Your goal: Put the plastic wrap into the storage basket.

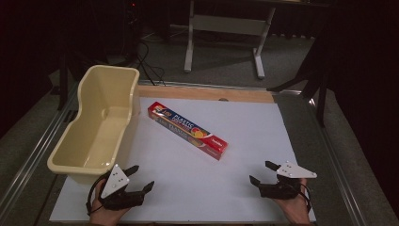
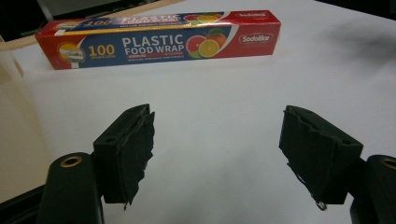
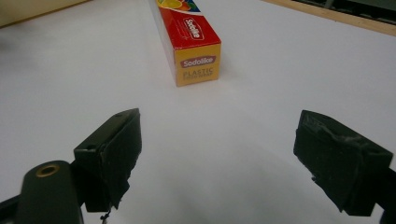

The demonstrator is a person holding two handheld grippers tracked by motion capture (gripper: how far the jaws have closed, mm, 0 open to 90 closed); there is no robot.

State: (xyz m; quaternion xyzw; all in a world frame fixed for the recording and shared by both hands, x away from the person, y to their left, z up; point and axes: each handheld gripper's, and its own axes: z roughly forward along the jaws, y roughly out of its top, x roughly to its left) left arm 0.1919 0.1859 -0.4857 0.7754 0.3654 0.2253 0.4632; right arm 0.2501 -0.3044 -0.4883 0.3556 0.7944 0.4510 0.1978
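A plastic food wrap box (image 1: 188, 130) lies mid-counter (image 1: 244, 188). Left gripper (image 1: 141, 178) and right gripper (image 1: 262, 173) hover near the front corners, jaws released.

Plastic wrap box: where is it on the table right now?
In the high view the plastic wrap box lies diagonally mid-table on the white sheet, just right of the cream tub, ahead of both open grippers.
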